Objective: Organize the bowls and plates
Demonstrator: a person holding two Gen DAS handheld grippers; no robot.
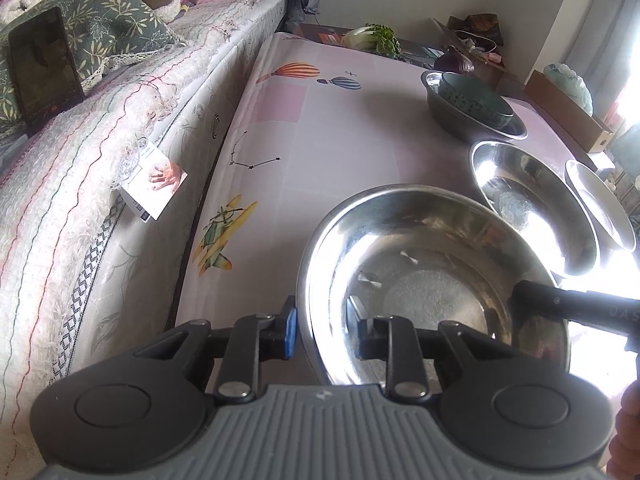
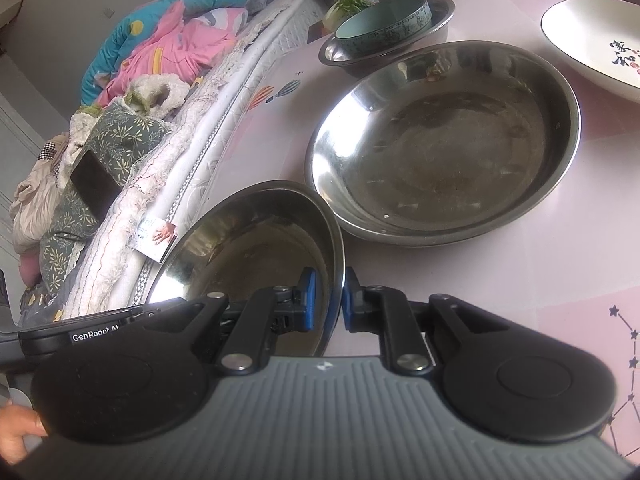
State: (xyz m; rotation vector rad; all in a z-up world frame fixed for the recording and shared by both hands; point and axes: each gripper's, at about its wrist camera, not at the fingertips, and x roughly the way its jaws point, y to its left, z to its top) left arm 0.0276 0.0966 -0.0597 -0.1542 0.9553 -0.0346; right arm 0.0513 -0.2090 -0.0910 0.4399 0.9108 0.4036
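Both hand-held grippers pinch the steel bowl's (image 2: 256, 248) rim, left (image 1: 326, 334) and right (image 2: 329, 300) nearly closed, apparently to stack it into the neighbouring basin (image 2: 444, 140).

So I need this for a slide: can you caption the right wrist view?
Right gripper pinches the rim of a steel bowl beside a wide steel basin.

Nearest: steel bowl (image 2: 256, 240); behind it, wide steel basin (image 2: 444, 140); farther back, ceramic bowl (image 2: 384, 22) inside another basin (image 2: 442, 8); plate (image 2: 592, 40) to the right.
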